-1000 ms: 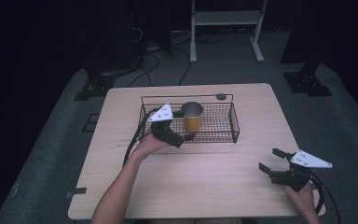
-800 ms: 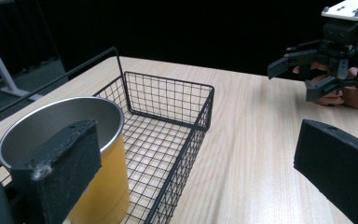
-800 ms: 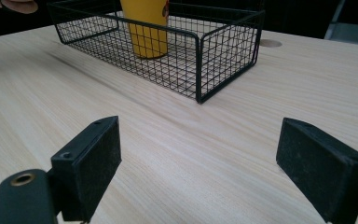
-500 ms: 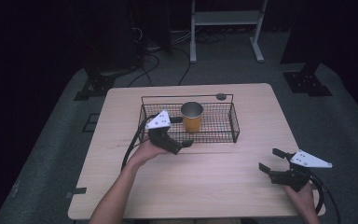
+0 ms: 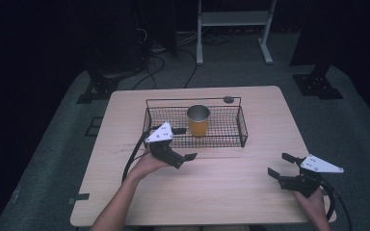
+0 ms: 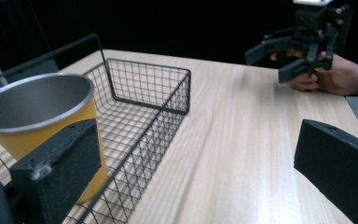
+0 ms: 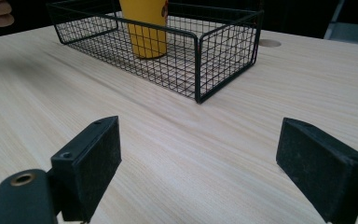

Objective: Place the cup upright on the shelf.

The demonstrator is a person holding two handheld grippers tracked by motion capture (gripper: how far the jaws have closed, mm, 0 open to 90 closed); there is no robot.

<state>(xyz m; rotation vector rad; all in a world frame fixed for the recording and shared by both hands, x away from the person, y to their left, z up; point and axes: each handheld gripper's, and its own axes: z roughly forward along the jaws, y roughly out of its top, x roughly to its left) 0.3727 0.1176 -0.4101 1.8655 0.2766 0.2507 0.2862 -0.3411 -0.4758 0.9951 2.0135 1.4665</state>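
The yellow cup (image 5: 198,121) stands upright inside the black wire basket (image 5: 231,140), a little left of the basket's middle and closer to its back wall than its front; I can see its silver metal interior (image 6: 30,100) from the left gripper view, and nothing in it. In the right gripper view the cup (image 7: 145,28) sits behind the basket's mesh (image 7: 223,51), its base on the wire floor. The basket rests on the far half of the light wooden table (image 5: 221,192), with a small round dark hole (image 5: 228,99) in the tabletop just behind its back rail. My left gripper (image 5: 185,157) is held just in front of the basket's left front corner, outside it and apart from the cup, its jaws spread wide with nothing between them; one pad (image 6: 60,163) shows in front of the cup in its own view, the other (image 6: 335,163) far off to the side. My right gripper (image 5: 284,166) is well apart from the basket, low near the table's right front corner, its jaws also wide apart and empty, pointing toward the basket over bare wood. From the left gripper view I see it (image 6: 279,56) held in the hand (image 6: 328,77) across the table.
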